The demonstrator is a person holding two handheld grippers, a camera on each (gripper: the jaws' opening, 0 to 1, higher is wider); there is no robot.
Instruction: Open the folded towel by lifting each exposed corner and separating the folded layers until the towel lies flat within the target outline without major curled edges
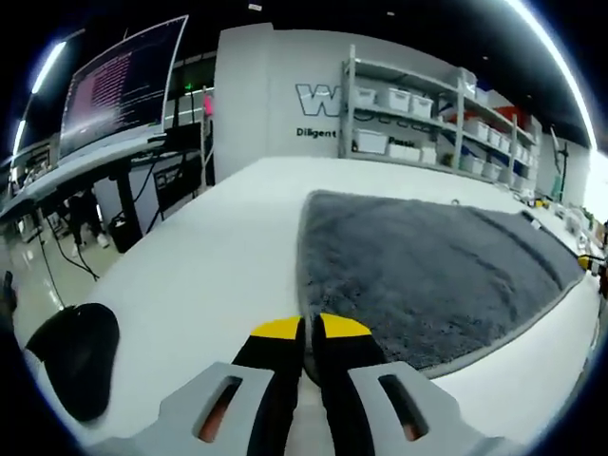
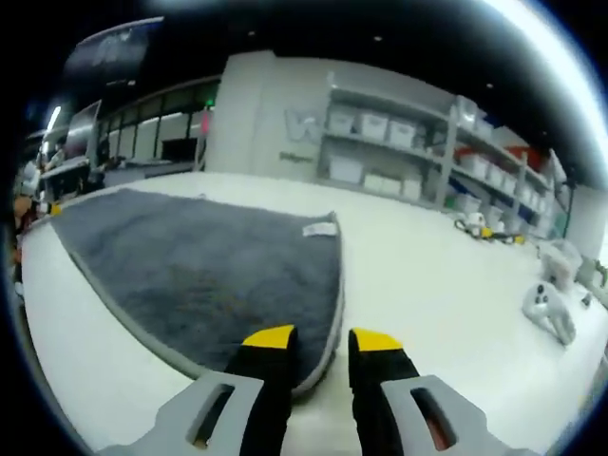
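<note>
Nearest in the left gripper view, the left gripper (image 1: 309, 329) shows two black jaws with yellow tips pressed almost together, only a thin slit between them. They sit right at the near left corner of the grey towel (image 1: 427, 266); whether a thin edge of fabric is pinched in that slit cannot be told. To the left of the jaws the white table (image 1: 218, 256) runs bare and wide up to its far edge. A black rounded object (image 1: 76, 356) lies off the table's near left side. The towel spreads flat to the right and away, its pale hem following the table's right edge closely. Beyond the table stand a desk with a large monitor (image 1: 123, 81) at the left and a shelving rack (image 1: 427, 123) of white bins against the wall.

In the right gripper view, the right gripper (image 2: 323, 340) holds its yellow-tipped jaws a small gap apart, gripping nothing. The towel's (image 2: 199, 271) near right corner lies between and just under the jaw tips, the left jaw over the fabric and the right jaw over bare table (image 2: 427, 285). The hem curves up slightly along this right edge. A white label (image 2: 319, 229) sits at the towel's far right corner. To the right the tabletop is open. A white handheld device (image 2: 549, 312) lies near its right edge, and small yellow and white items (image 2: 484, 229) sit farther back. The shelving rack (image 2: 408, 142) stands behind.
</note>
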